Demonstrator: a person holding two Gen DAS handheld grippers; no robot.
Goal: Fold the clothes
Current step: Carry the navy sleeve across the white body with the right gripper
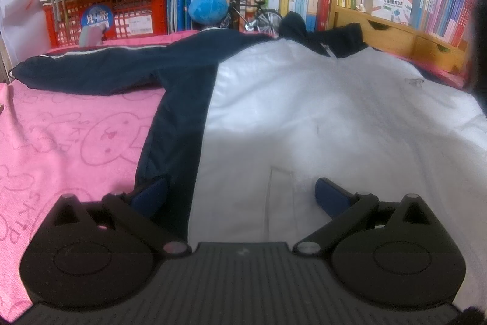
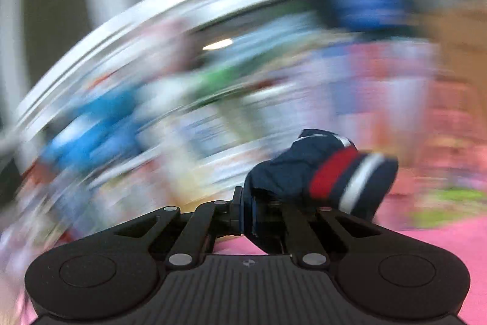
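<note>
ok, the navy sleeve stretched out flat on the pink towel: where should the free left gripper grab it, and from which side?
Take the navy sleeve at its cuff end, at the far left of the left wrist view, coming in from the open pink towel side. The end lies flat and alone, so one finger can likely slide under it. The left gripper is open over the jacket's white panel.

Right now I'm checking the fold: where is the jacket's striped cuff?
In the right wrist view, the striped cuff sits low and right of centre, bunched against the shut right tool, above the pink towel.
</note>
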